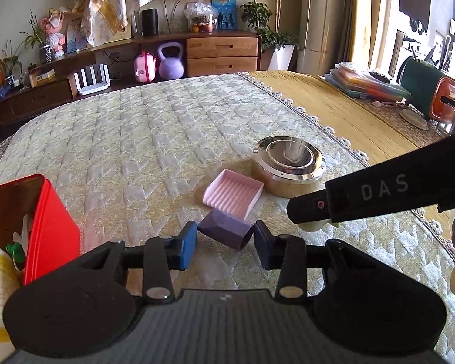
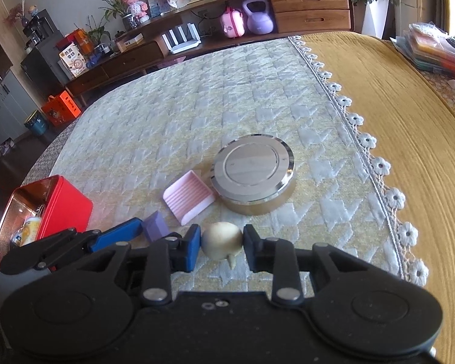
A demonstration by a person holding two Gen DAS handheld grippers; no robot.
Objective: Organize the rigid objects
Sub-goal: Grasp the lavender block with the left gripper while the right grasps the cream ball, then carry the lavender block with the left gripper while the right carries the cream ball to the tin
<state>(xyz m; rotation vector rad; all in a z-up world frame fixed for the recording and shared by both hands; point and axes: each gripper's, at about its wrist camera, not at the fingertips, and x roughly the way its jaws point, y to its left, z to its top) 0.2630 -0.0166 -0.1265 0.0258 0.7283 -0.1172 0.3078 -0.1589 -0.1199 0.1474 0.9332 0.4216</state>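
Observation:
My left gripper (image 1: 225, 242) is shut on a purple block (image 1: 226, 231) low over the quilted cloth; the block also shows in the right wrist view (image 2: 155, 229). My right gripper (image 2: 222, 247) is shut on a cream round object (image 2: 221, 241) with a small stub below. A pink ridged tray (image 1: 233, 198) (image 2: 188, 198) lies just beyond both. A round metal-lidded tin (image 1: 289, 165) (image 2: 253, 174) stands behind it. An open red box (image 1: 45, 227) (image 2: 45, 212) sits at the left with several items inside.
The quilted cloth (image 1: 136, 151) covers the near table; a yellow cloth (image 2: 394, 106) with lace edging lies to the right. Stacked folders (image 1: 364, 83) and an orange container (image 1: 447, 98) stand far right. A wooden sideboard (image 1: 221, 51) runs along the back.

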